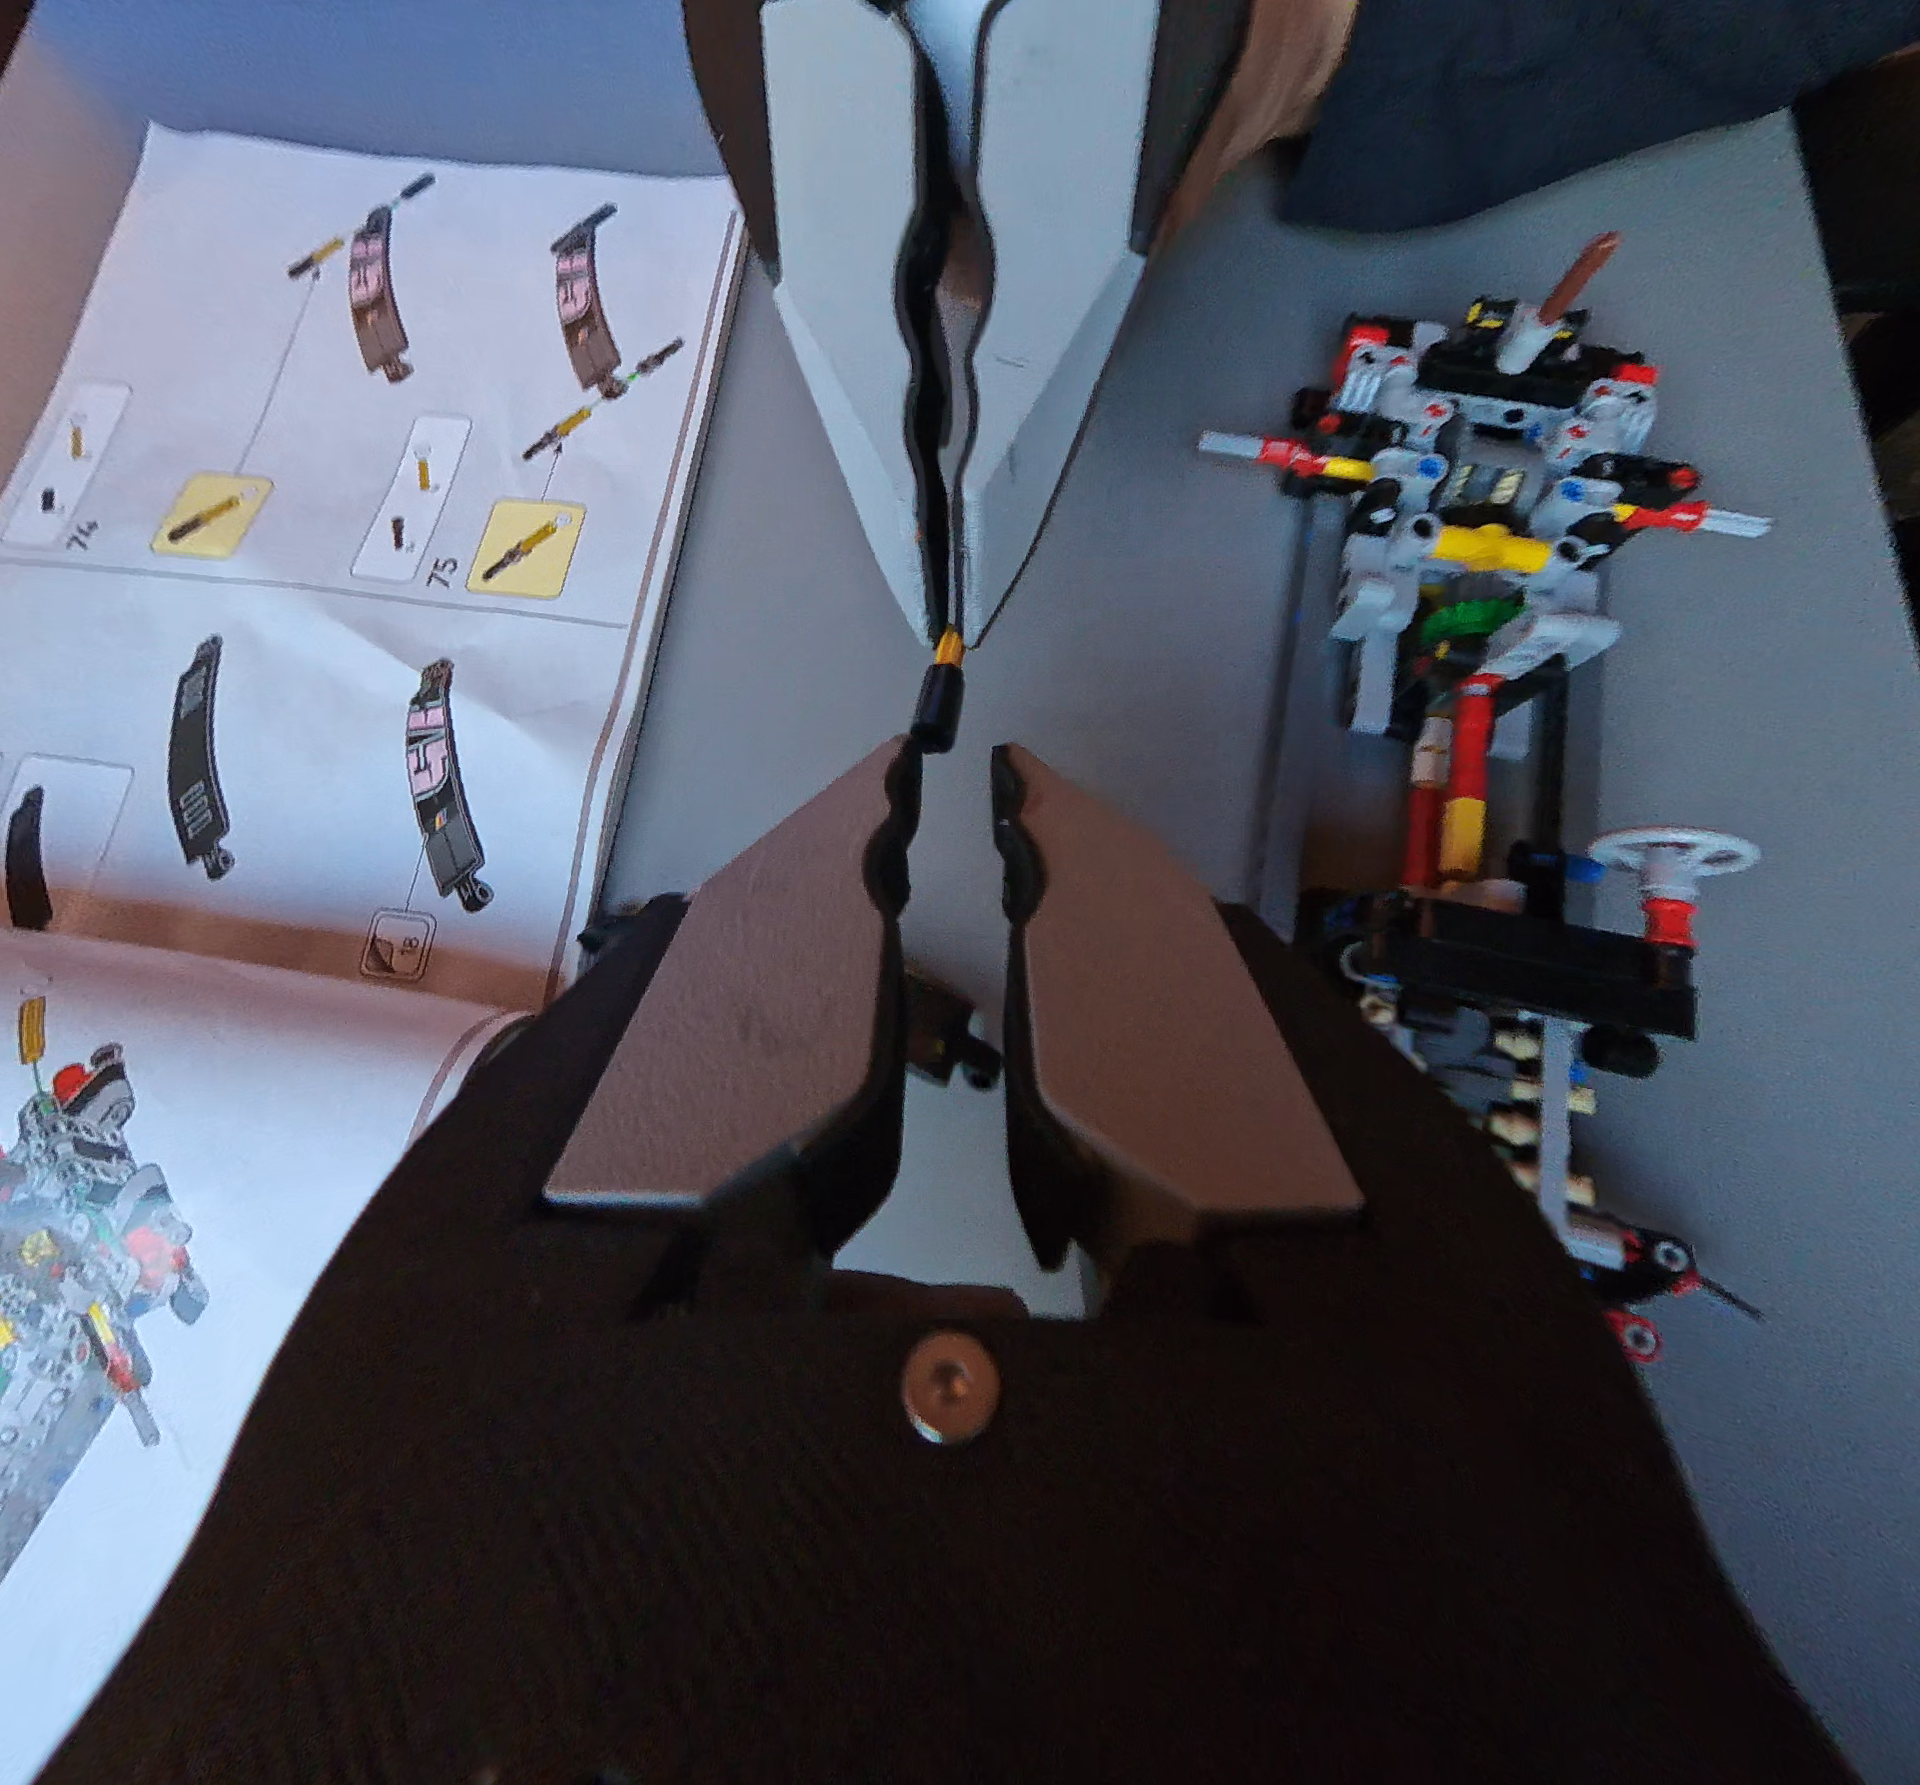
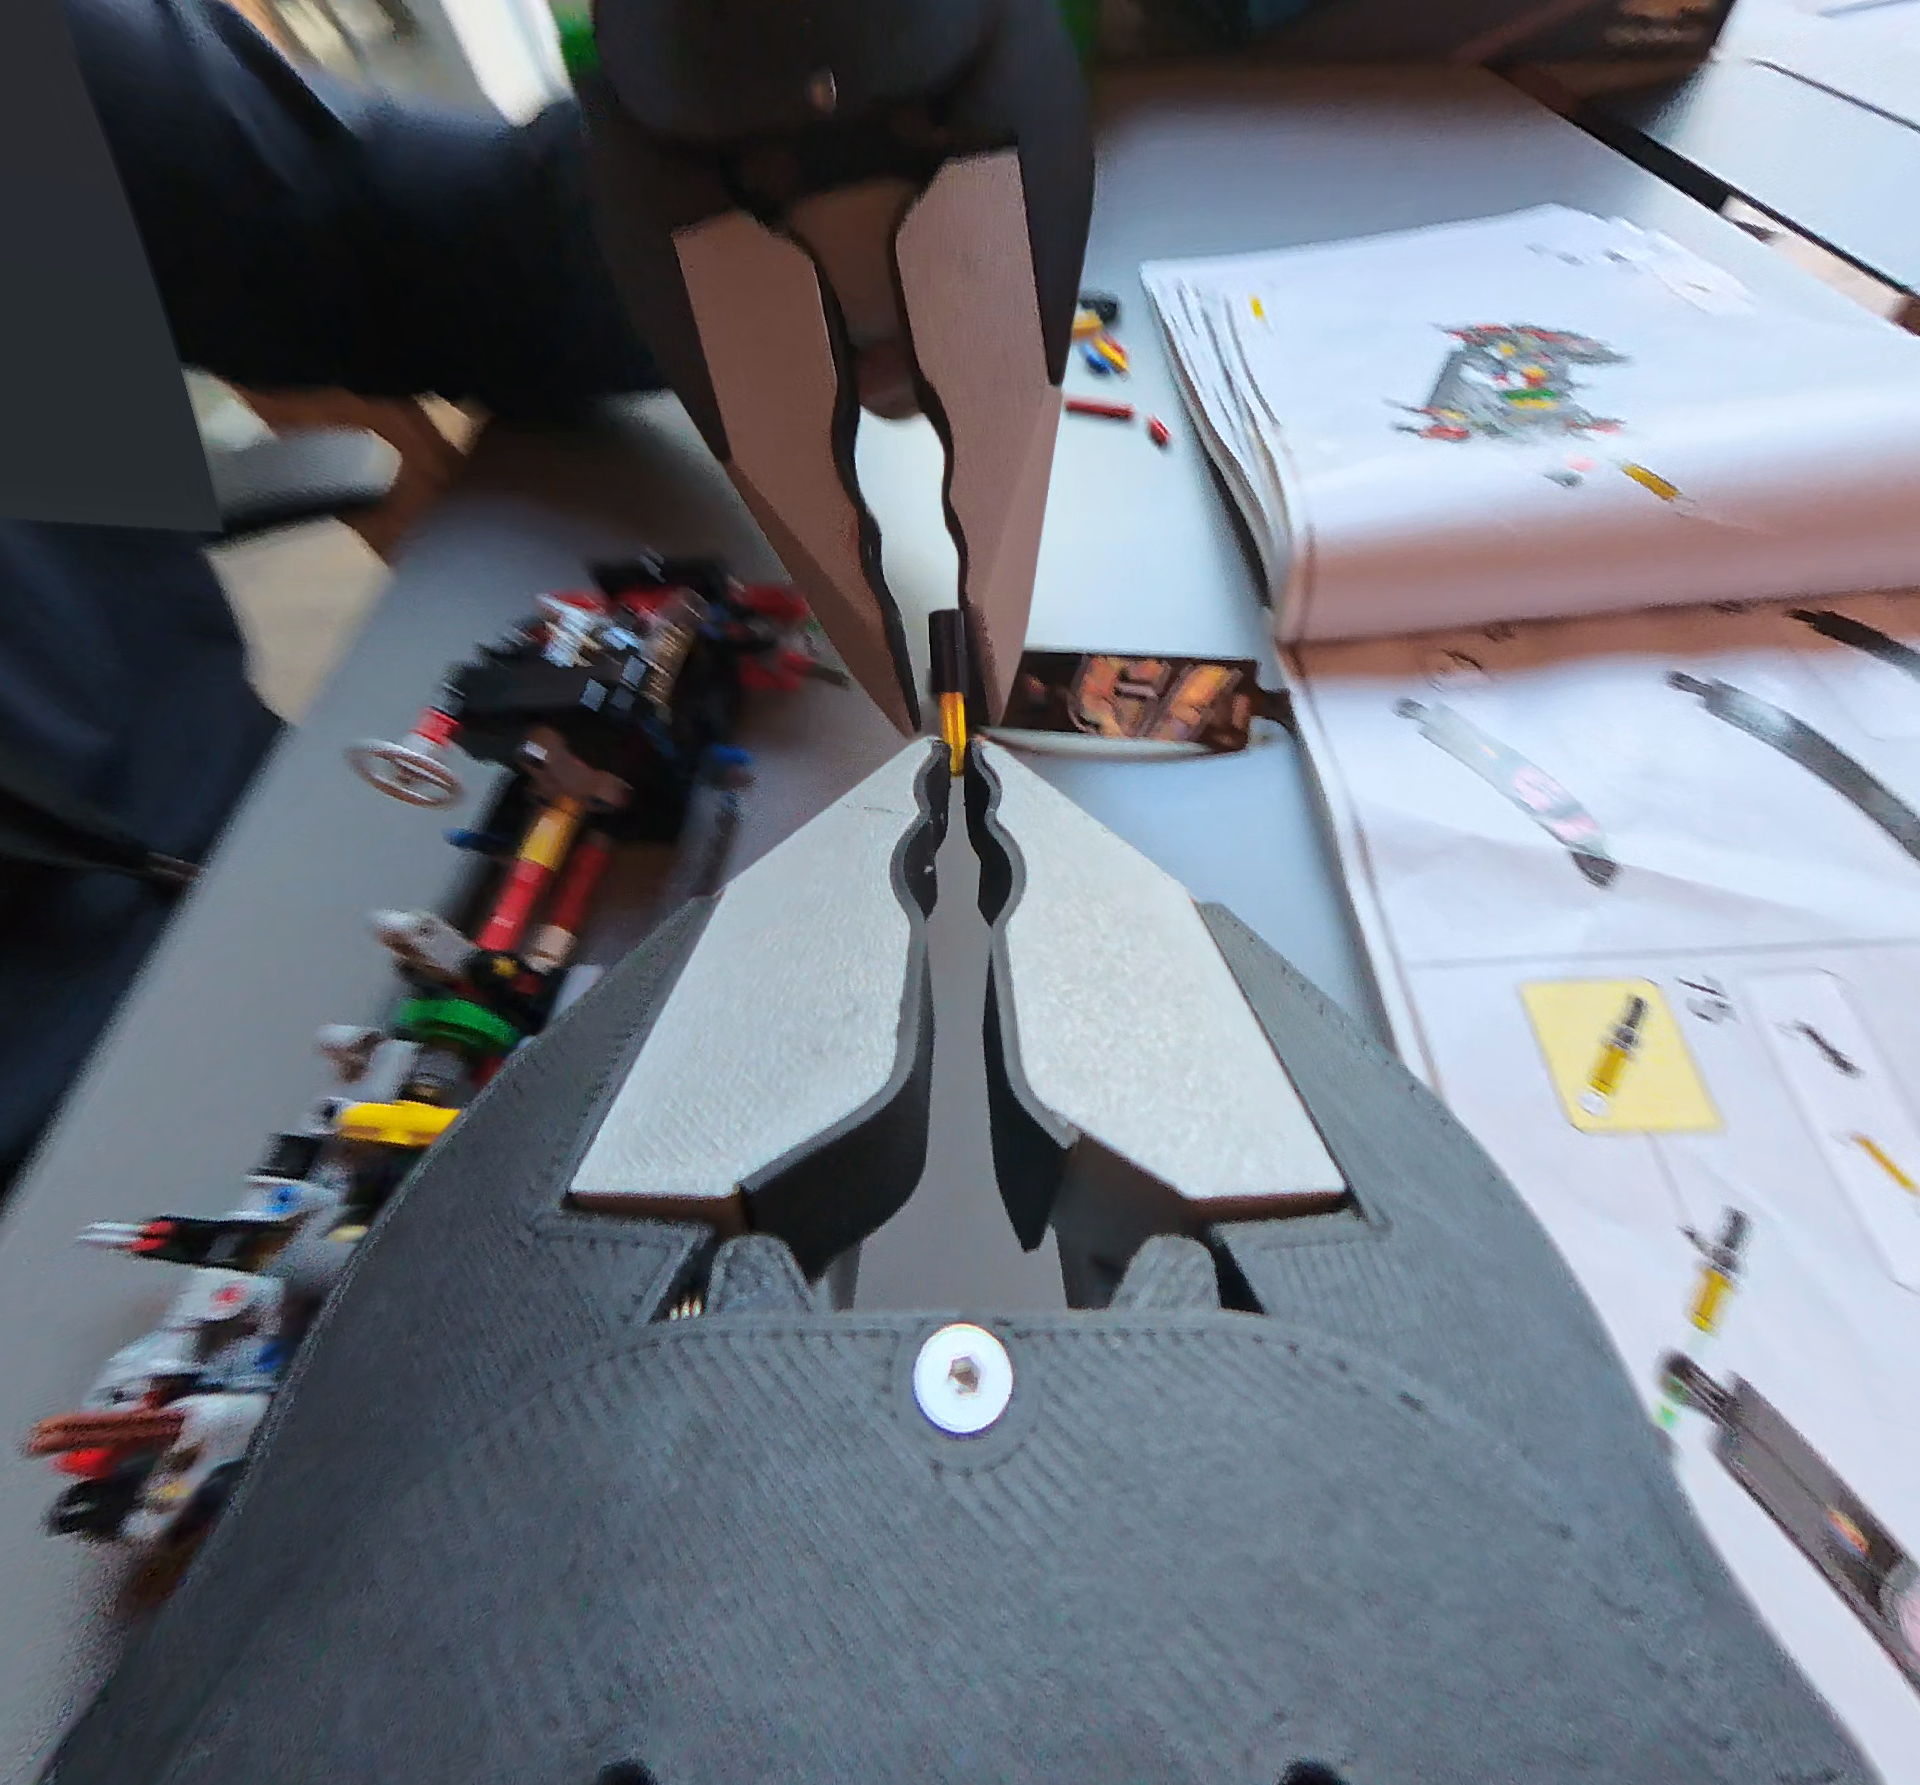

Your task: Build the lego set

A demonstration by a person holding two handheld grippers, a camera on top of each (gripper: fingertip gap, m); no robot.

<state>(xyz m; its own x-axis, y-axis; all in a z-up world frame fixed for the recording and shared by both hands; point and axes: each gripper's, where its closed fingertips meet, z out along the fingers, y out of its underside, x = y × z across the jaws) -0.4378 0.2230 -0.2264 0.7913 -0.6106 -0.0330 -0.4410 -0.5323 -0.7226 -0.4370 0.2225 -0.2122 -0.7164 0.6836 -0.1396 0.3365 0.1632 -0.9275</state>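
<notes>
The right gripper (image 2: 954, 767), with pale grey, grainy finger faces and wavy black pads, has its jaws closed on the yellow end of a small pin (image 1: 938, 701). The pin is a slim plastic rod: a glossy yellow shaft on one end, a black cylindrical sleeve on the other. Both pads press on the yellow shaft, and the black sleeve sticks out past the tips.

The left gripper (image 1: 954, 759) faces it tip to tip. Its finger faces are matte brown, edged with the same rippled black pads, and its jaws stand apart. In the left wrist view the sleeve's end is just at the tip of one pad; in the right wrist view the sleeve sits between the brown fingers, close against one. Whether that pad touches it cannot be told.

To one side of the pin, on the smooth grey surface (image 1: 790, 509), lies a long brick-built model (image 1: 1496, 592) of black, grey, red and yellow parts with a white wheel-like disc. On the pin's other side lies an open, creased paper booklet (image 1: 343, 447) with printed diagrams. Beyond the booklet, small loose red and yellow pieces (image 2: 1107, 364) lie scattered.
</notes>
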